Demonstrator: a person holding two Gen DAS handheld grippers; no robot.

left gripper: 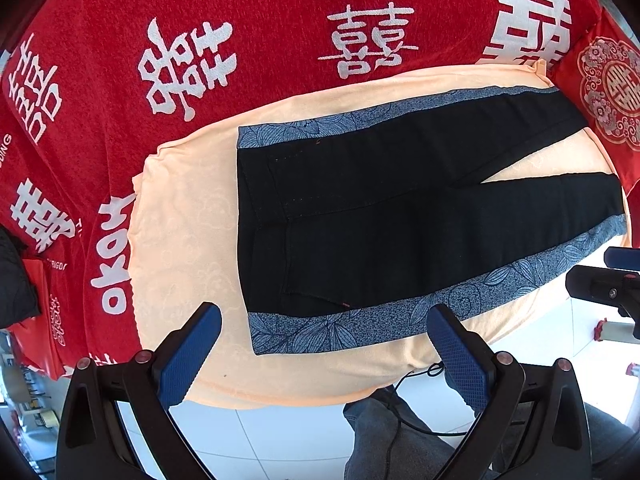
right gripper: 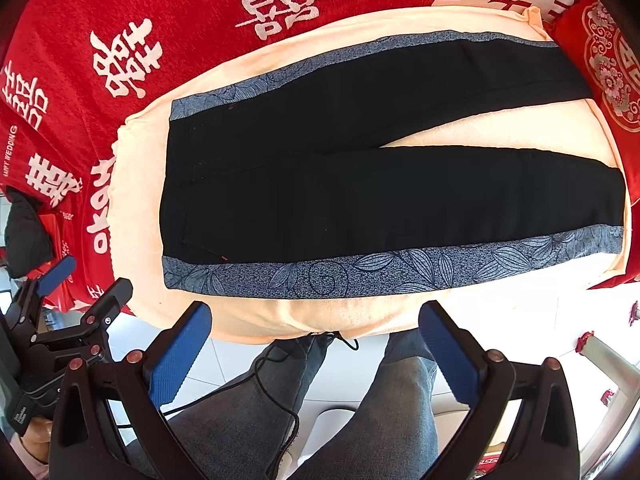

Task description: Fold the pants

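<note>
Black pants [left gripper: 380,216] with blue-grey leaf-print side stripes lie flat on a peach cloth [left gripper: 184,216], waistband to the left, legs spread in a V to the right. They also show in the right wrist view [right gripper: 360,196]. My left gripper [left gripper: 324,322] is open and empty, hovering over the near side stripe by the waistband. My right gripper [right gripper: 316,322] is open and empty, just short of the cloth's near edge [right gripper: 280,316]. The right gripper shows at the right of the left wrist view [left gripper: 608,280], and the left gripper at the left of the right wrist view [right gripper: 76,280].
A red blanket with white characters [left gripper: 200,40] covers the surface behind and left of the cloth. A red patterned cushion [left gripper: 608,92] lies at the far right. A black item [left gripper: 16,280] sits at the left edge. The person's jean-clad legs [right gripper: 392,400] and a black cable [right gripper: 276,392] are below.
</note>
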